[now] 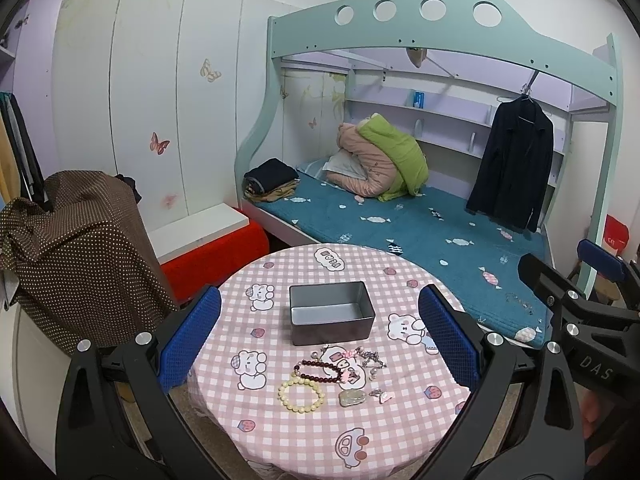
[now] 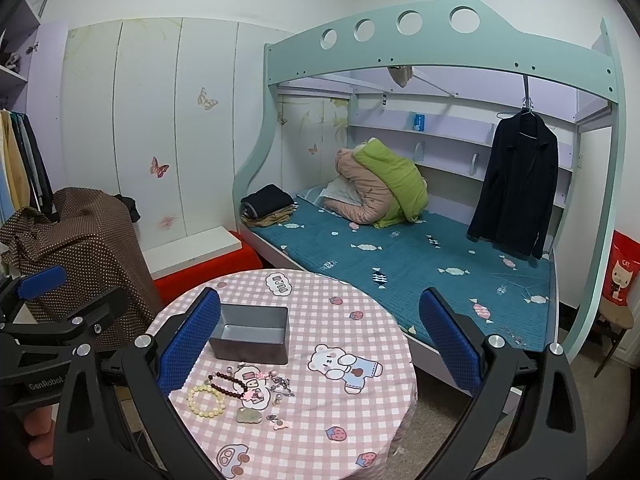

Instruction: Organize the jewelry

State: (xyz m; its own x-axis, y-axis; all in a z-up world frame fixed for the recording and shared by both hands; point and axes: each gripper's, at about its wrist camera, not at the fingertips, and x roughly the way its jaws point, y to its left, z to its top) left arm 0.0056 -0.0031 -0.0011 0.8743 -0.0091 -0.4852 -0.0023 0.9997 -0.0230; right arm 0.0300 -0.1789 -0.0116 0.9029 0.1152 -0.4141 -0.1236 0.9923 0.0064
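An empty grey metal box [image 1: 331, 313] [image 2: 251, 334] stands on the round table with a pink checked cloth [image 1: 280, 432] [image 2: 352, 320]. In front of it lie a dark red bead bracelet [image 1: 320, 370] [image 2: 227, 384], a cream bead bracelet [image 1: 301, 394] [image 2: 205, 400], a pale green pendant [image 1: 352, 398] [image 2: 248, 415], silver chains [image 1: 370, 360] [image 2: 280, 386] and small pink charms [image 1: 382, 395] [image 2: 280, 423]. My left gripper [image 1: 320, 336] is open and empty, held above the table's near side. My right gripper [image 2: 320, 334] is open and empty, to the right of the left one.
A bunk bed with a blue mattress [image 1: 420, 224] stands behind the table, with a dark jacket [image 1: 514, 168] hanging from its frame. A brown dotted cloth [image 1: 76, 256] covers something at the left. A red stool [image 1: 216, 256] sits beside it.
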